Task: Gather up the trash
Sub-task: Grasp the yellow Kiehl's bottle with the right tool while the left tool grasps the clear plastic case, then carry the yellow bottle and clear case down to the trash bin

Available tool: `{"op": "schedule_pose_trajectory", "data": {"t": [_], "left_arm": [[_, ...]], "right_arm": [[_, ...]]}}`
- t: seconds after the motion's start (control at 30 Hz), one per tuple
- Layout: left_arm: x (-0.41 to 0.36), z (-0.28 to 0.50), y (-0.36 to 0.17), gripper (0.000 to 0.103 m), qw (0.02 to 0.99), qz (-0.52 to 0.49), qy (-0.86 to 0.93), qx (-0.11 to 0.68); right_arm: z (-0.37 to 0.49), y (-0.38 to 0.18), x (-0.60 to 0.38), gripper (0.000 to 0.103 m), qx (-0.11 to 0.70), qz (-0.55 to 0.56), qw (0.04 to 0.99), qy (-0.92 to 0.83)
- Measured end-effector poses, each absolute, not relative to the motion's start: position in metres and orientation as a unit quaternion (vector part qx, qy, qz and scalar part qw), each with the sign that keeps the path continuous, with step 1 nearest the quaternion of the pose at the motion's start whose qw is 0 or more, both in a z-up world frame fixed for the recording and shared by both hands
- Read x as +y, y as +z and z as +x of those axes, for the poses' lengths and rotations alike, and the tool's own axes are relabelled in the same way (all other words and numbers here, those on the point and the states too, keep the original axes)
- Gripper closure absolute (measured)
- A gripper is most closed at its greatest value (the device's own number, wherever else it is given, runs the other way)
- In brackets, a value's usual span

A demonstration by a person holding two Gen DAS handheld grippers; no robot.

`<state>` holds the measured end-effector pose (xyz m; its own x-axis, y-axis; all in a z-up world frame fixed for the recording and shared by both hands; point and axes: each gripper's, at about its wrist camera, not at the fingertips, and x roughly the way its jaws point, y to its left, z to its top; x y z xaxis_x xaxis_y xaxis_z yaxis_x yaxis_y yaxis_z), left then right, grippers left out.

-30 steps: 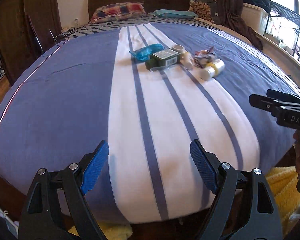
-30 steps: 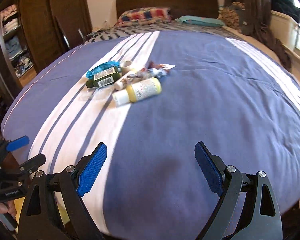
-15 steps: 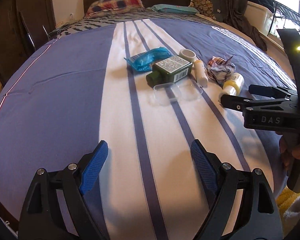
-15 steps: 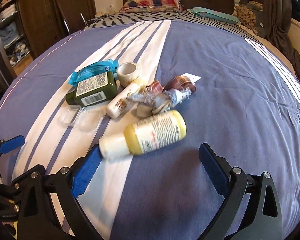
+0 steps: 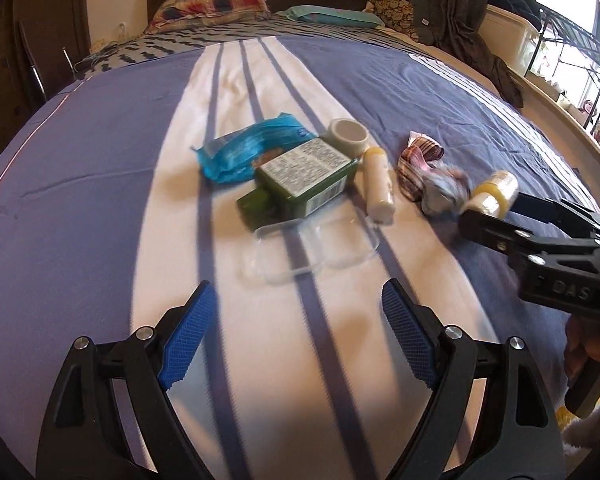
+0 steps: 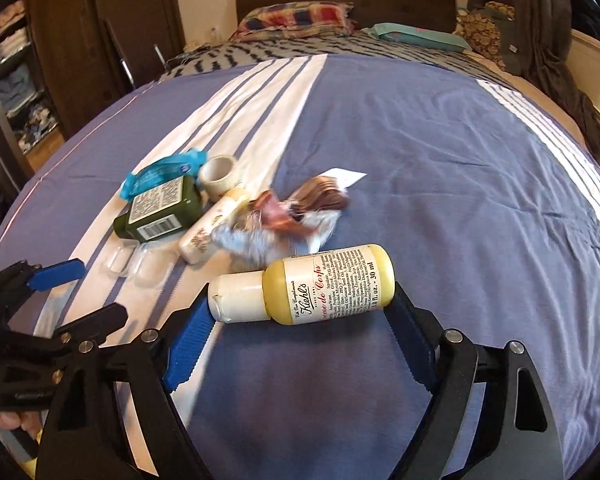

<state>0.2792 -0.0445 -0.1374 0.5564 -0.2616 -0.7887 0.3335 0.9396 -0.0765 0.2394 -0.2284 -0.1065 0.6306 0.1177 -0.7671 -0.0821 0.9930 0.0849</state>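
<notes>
The right gripper is closing lengthwise around the yellow lotion bottle lying among trash mid-bed, to lift it, while the left gripper hovers apart, empty.

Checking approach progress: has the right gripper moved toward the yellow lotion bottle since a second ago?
Yes. The right gripper advanced up the bedspread; the yellow lotion bottle now lies between its closing jaws.

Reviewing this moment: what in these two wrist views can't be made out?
- Right gripper, right wrist view: jaws closing around the yellow lotion bottle, but the bottle hides the pad tips, so contact is unclear.
- Crumpled wrappers, both views: motion blur; type unreadable.
- Green bottle, left wrist view: label text too small.
- Clear plastic tray, right wrist view: outline faint against the white stripe.
</notes>
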Motion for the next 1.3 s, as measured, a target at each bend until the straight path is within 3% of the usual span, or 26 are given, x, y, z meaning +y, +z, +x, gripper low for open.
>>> {"op": "schedule_pose_trajectory", "data": {"t": [0.23,0.33,0.53,1.07,1.3], "left_arm": [[-0.064,0.302,-0.144,0.023,0.877,0.045,-0.17,0.447],[-0.067,0.308,-0.145,0.03,0.878,0.05,-0.162,0.448],[-0.061,0.294,-0.142,0.032,0.879,0.048,-0.162,0.446],[-0.032,0.135,-0.085,0.032,0.905,0.045,-0.18,0.384],[-0.026,0.067,-0.089,0.032,0.907,0.05,-0.192,0.372]], "right_arm": [[0.223,-0.101,-0.255,0.019,0.412,0.041,0.909,0.046],[0.218,-0.1,-0.261,0.019,0.409,0.045,0.91,0.045],[0.202,-0.096,-0.264,0.019,0.405,0.045,0.912,0.041],[0.093,-0.057,-0.245,0.019,0.366,0.034,0.929,0.032],[0.026,-0.064,-0.242,0.019,0.365,0.043,0.929,0.035]]}}
